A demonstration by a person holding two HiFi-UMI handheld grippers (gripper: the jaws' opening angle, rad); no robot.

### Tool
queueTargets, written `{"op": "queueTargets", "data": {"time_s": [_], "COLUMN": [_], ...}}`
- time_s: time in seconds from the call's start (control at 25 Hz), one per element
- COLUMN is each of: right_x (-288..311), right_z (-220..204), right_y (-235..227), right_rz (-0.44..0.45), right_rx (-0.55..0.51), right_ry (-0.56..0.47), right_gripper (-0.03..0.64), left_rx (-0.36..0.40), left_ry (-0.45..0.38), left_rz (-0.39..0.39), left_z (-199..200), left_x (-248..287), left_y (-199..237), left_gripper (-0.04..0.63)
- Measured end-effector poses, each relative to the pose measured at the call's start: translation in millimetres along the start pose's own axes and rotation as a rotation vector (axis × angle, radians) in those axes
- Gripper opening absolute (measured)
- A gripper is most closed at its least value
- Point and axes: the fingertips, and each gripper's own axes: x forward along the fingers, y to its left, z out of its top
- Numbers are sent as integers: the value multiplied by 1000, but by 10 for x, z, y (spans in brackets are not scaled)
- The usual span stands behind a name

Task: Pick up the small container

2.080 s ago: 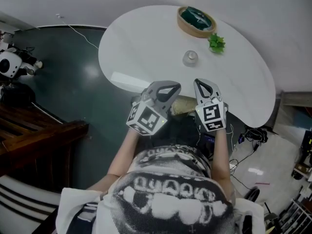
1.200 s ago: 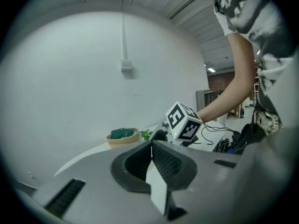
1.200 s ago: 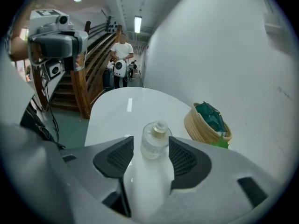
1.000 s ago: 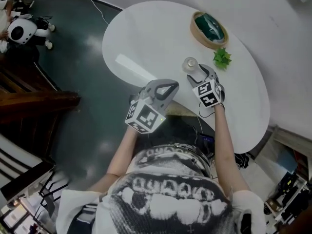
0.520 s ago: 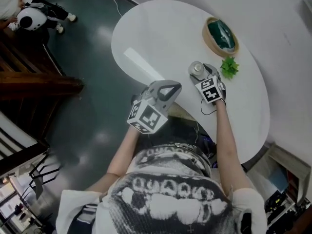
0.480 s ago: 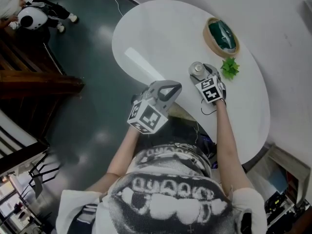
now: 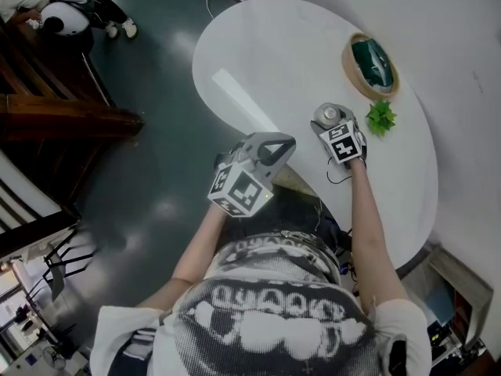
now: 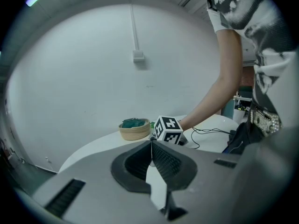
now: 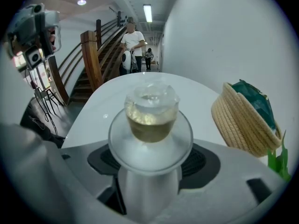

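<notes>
Nearest the body, the left gripper [image 7: 272, 142] hangs short of the table [image 9: 110, 94] with its jaws together, empty and out of the way. The right gripper [image 7: 332, 124] has just been opening its jaws wide. The small container [image 9: 152, 113] stands between them, unclamped and probably ready for a squeeze. A woven basket [image 9: 243, 120] crowds the right side, and bare tabletop lies ahead.

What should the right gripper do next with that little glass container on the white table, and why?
Probably close gently on the container. The right gripper has just been opening its jaws, and they now stand wide with the container's frosted body between them and not yet squeezed, so closing should secure it before any lift.
</notes>
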Motion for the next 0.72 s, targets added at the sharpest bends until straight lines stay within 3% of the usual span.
{"op": "queueTargets", "data": {"time_s": [0.72], "right_x": [-118], "right_z": [-27], "right_y": [158], "right_rz": [-52], "right_rx": [71], "right_ry": [-24], "right_gripper": [333], "left_rx": [0], "left_ry": [4], "left_rz": [-27], "left_z": [-123], "left_x": [-119], "left_y": [131], "left_gripper": [5]}}
